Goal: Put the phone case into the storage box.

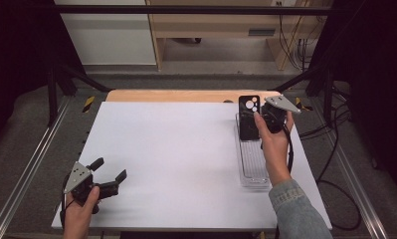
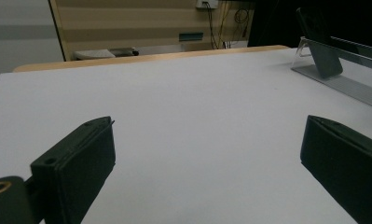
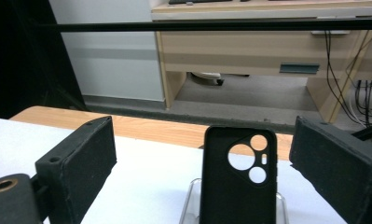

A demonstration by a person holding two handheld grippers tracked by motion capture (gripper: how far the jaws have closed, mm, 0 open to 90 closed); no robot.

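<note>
A black phone case with round camera cut-outs stands upright at the far end of a clear plastic stand on the right side of the white table. My right gripper, held in a hand, sits just right of the case. In the right gripper view the case rises between the two jaws, which stand wide apart and clear of it; my right gripper is open. My left gripper rests open near the front left corner, with bare table between its fingers. From there the case and stand lie far off to the right.
A wooden strip runs along the table's far edge, with a wooden desk beyond it. A black bar crosses overhead. Metal rails flank the table and cables trail on the floor at right.
</note>
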